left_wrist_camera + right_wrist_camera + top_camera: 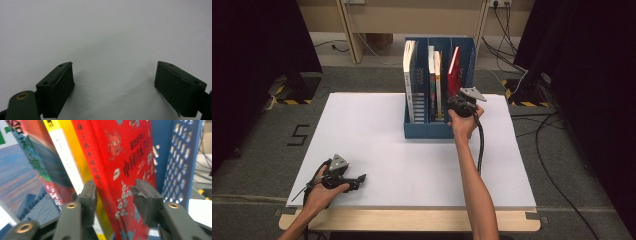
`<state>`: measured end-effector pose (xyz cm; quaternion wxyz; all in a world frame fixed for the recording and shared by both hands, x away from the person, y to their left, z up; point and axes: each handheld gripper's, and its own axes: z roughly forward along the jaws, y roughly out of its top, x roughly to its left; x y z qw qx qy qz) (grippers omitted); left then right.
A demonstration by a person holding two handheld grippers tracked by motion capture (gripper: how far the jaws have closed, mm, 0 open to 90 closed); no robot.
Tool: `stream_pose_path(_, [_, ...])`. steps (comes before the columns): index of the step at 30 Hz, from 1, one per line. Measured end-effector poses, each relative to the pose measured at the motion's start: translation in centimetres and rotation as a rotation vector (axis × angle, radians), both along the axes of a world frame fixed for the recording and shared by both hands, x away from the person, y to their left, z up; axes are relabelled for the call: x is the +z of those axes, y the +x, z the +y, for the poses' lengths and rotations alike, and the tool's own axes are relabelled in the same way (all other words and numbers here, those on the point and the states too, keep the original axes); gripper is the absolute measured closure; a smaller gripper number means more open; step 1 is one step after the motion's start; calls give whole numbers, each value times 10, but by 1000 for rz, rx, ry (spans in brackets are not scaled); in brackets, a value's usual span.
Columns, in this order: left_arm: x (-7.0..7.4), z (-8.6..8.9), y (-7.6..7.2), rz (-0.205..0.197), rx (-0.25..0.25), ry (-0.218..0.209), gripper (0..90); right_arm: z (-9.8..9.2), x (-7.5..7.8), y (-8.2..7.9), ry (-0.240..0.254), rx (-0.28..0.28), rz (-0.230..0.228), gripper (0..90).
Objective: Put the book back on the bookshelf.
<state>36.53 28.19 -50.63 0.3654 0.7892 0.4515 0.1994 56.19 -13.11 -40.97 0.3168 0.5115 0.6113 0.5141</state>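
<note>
Your right gripper is up at the blue file rack, at its right-hand compartment. The red book stands there, leaning a little, and sits between your jaws. In the right gripper view the left jaw is at the spine edge, against or just off it; I can't tell which. The right jaw stands off the front cover with a visible gap. So the jaws straddle the book but aren't clamped on it: released, not grasping. The book's weight is on the rack, not on you.

Next compartment over holds a yellow-spined book and another with a dark cover, close beside the red one. The lattice side wall of the rack is just beyond the red cover.

Your left gripper lies low on the white tabletop near the front left corner, well apart from the rack. Its jaws stand spread wide, nothing between them, bare white surface underneath.
</note>
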Motion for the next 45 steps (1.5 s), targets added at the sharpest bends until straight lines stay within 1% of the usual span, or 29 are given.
stream_pose_path(2, [0, 0, 0, 0, 0, 0, 146, -1, 0, 0, 9, -2, -1, 633])
stream_pose_path(5, [0, 0, 0, -1, 0, 0, 147, -2, 0, -1, -28, -32, -12, 665])
stream_pose_path(6, [0, 0, 0, 0, 0, 0, 146, -3, 0, -1, -26, -42, -13, 665])
stream_pose_path(9, [0, 0, 0, -1, 0, 0, 147, -6, 0, -1, -2, -61, -9, 662])
stream_pose_path(12, [0, 0, 0, 0, 0, 1, 146, -10, -1, 3, 9, -92, 0, 603])
stream_pose_path(13, [0, 0, 0, 0, 0, 1, 147, -11, -2, 5, 27, -99, 8, 595])
stream_pose_path(14, [0, 0, 0, 1, 0, 1, 146, -12, -3, 6, 37, -101, 13, 594])
stream_pose_path(16, [0, 0, 0, 1, 0, 1, 146, -11, -4, 9, 33, -105, 22, 593])
stream_pose_path(17, [0, 0, 0, 1, -1, 1, 146, -10, -4, 10, 35, -105, 28, 607])
stream_pose_path(18, [0, 0, 0, 1, 0, 1, 146, -9, -3, 11, 42, -105, 28, 631])
stream_pose_path(20, [0, 0, 0, 1, 0, 1, 147, -8, -3, 12, 45, -109, 25, 634])
stream_pose_path(23, [0, 0, 0, 1, 0, 1, 146, -7, -3, 12, 65, -99, 30, 629])
stream_pose_path(25, [0, 0, 0, 1, -1, 1, 147, -9, -4, 11, 102, -88, 26, 629])
stream_pose_path(27, [0, 0, 0, 1, 0, 1, 146, -12, -4, 9, 148, -60, 34, 642])
stream_pose_path(28, [0, 0, 0, 1, 0, 1, 146, -12, -3, 8, 155, -51, 38, 661])
stream_pose_path(29, [0, 0, 0, 1, 0, 1, 146, -13, -3, 7, 145, -38, 32, 668])
stream_pose_path(30, [0, 0, 0, 1, 0, 1, 146, -13, -4, 7, 170, -24, 39, 667])
stream_pose_path(31, [0, 0, 0, 0, 0, 1, 146, -12, -4, 6, 184, -18, 40, 665])
stream_pose_path(34, [0, 0, 0, 0, 0, 0, 146, -8, -3, 6, 109, -21, 26, 681])
stream_pose_path(35, [0, 0, 0, 0, 0, 1, 146, -6, -2, 5, 93, -28, 28, 683])
stream_pose_path(38, [0, 0, 0, 0, 0, 1, 146, -3, -2, 5, 72, -32, 23, 677])
stream_pose_path(41, [0, 0, 0, 0, -1, 0, 146, -2, -1, 5, 71, -21, 25, 628])
stream_pose_path(43, [0, 0, 0, 0, 0, 0, 146, -2, 0, 4, 61, -17, 15, 605])
stream_pose_path(45, [0, 0, 0, 0, 0, 0, 146, -2, 1, 3, 70, -13, 16, 585])
